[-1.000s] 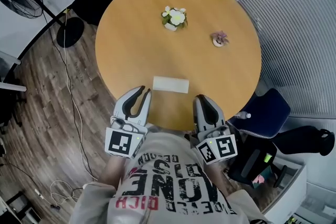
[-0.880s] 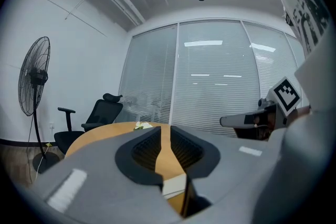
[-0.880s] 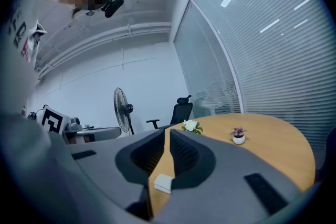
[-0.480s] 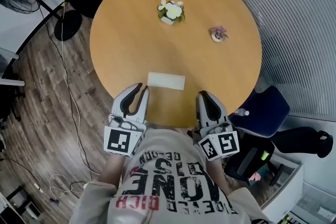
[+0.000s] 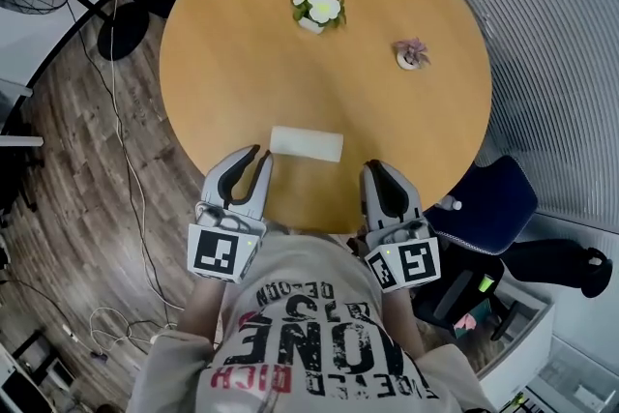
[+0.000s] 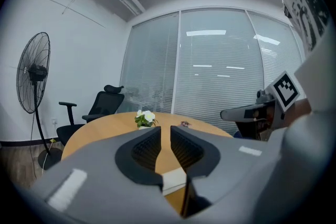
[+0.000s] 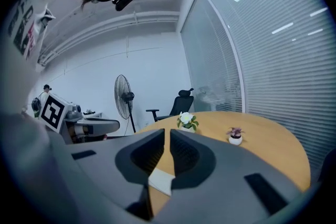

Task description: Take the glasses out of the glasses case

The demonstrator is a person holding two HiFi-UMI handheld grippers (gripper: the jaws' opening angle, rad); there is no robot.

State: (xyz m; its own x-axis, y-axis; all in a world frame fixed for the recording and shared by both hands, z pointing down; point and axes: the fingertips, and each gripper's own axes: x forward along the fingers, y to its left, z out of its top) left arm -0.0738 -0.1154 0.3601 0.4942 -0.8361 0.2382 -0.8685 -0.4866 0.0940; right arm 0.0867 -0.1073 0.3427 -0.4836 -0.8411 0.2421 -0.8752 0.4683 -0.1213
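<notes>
I see the white glasses case (image 5: 307, 143) lying flat and closed on the round wooden table (image 5: 242, 63), close to the edge nearest the person. It sits between my 2 grippers and a little beyond their tips.

The left gripper (image 5: 259, 155) reaches over the table edge, its tips just beside the case's left end but not touching it. In the left gripper view its jaws stand slightly apart with nothing between them, and the case (image 6: 176, 180) shows low behind them.

The right gripper (image 5: 375, 167) hovers over the table edge to the right of the case, clear of it. Its jaws are closed together and hold nothing. In the right gripper view the case (image 7: 160, 181) shows below them.

Farther across the table stand 2 small pots, well apart from the case: a white-flowered plant (image 5: 319, 8) and a small pink plant (image 5: 412, 54). I cannot see the glasses anywhere.
</notes>
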